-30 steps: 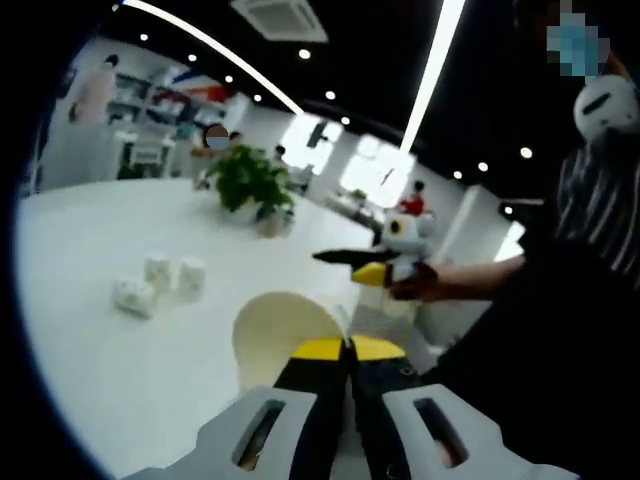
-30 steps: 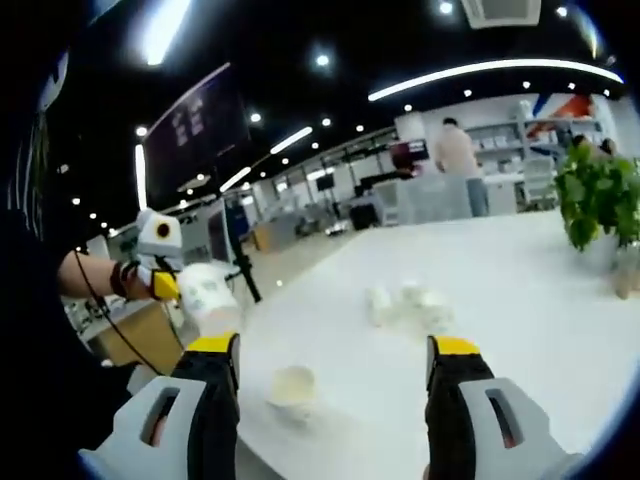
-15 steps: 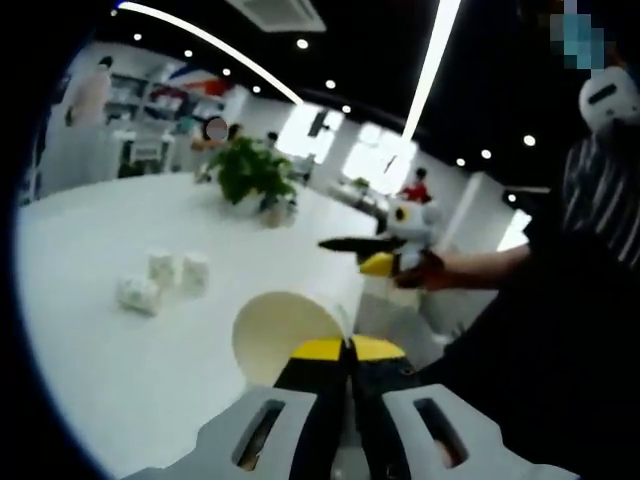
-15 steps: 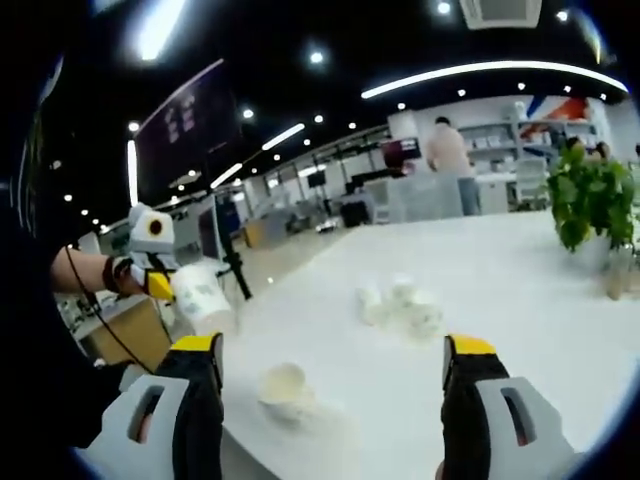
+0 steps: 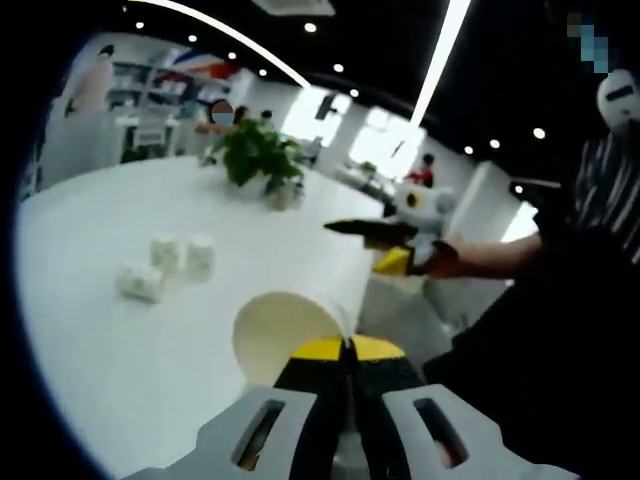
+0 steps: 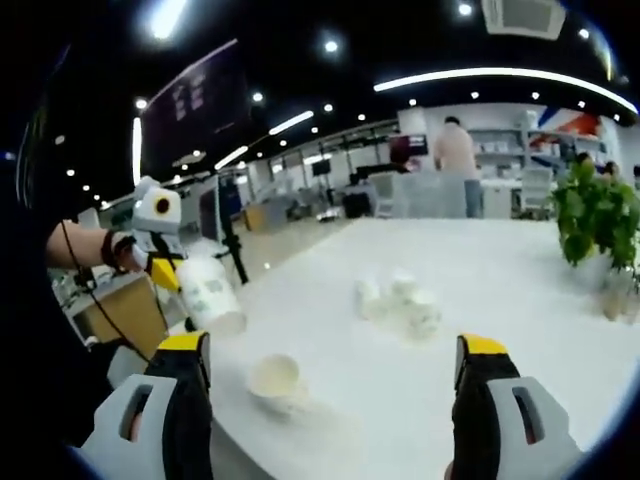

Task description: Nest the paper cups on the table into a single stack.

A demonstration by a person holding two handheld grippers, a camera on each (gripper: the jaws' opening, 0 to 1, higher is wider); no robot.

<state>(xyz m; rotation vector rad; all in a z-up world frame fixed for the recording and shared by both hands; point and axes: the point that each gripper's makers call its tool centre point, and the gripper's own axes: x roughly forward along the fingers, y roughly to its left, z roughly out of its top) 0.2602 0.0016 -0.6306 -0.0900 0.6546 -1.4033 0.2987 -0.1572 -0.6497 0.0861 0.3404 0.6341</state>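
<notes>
My left gripper (image 5: 348, 349) is shut on the rim of a white paper cup (image 5: 283, 326) whose cream inside faces the camera. In the right gripper view that same cup (image 6: 212, 294) hangs mouth-down and tilted from the left gripper (image 6: 165, 270), just off the table's near corner. Another cup (image 6: 274, 379) rests on the table below it. Several more cups (image 6: 400, 301) cluster mid-table, also seen as a small group of cups (image 5: 166, 266). My right gripper (image 6: 333, 352) is wide open with nothing between its jaws; the right gripper (image 5: 338, 228) comes in from the right, held by a hand.
The white table (image 6: 520, 290) stretches far back. A potted plant (image 6: 600, 215) stands at its far side, the same plant (image 5: 256, 158) in the left gripper view. A person (image 6: 458, 152) stands behind the table. The holder's dark body (image 5: 560, 330) is close on the right.
The right gripper's jaws have spread wider. The left gripper keeps its hold on the cup and has barely moved; both views have shifted slightly.
</notes>
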